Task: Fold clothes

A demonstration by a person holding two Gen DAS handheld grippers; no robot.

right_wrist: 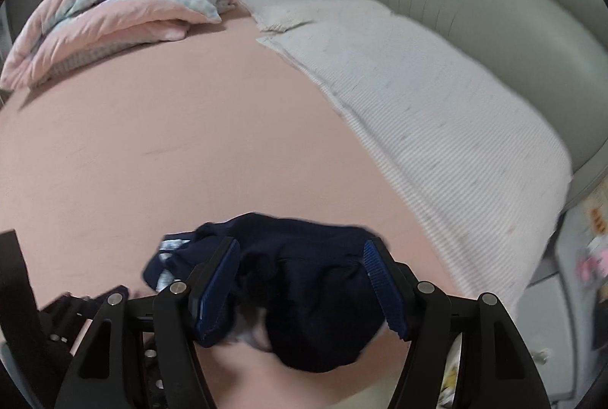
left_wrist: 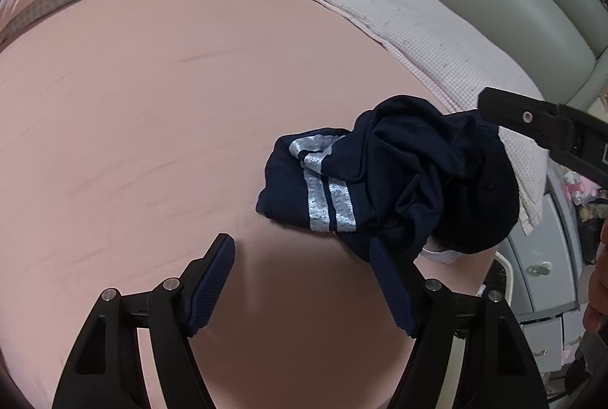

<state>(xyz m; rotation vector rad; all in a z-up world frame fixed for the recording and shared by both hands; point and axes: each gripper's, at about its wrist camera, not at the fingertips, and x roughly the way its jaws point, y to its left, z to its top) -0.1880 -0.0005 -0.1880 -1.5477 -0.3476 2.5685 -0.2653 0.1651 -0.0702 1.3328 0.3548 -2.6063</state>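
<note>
From my left wrist, my left gripper (left_wrist: 302, 259) is spread wide above the pink bed sheet (left_wrist: 152, 105), and the crumpled navy garment (left_wrist: 395, 177) lies just right of it. From my right wrist, my right gripper (right_wrist: 302, 259) is spread too, with the garment (right_wrist: 315, 295) bunched between its fingers near the white blanket (right_wrist: 437, 112).

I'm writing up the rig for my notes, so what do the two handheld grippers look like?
Both match. The left gripper and right gripper have matte black angular frames with triangular cut-outs and round silver pivot pins. Their fingers carry dark blue ribbed pads. No cables show. A bit of a hand appears at the left view's right edge; no sleeve visible.
</note>
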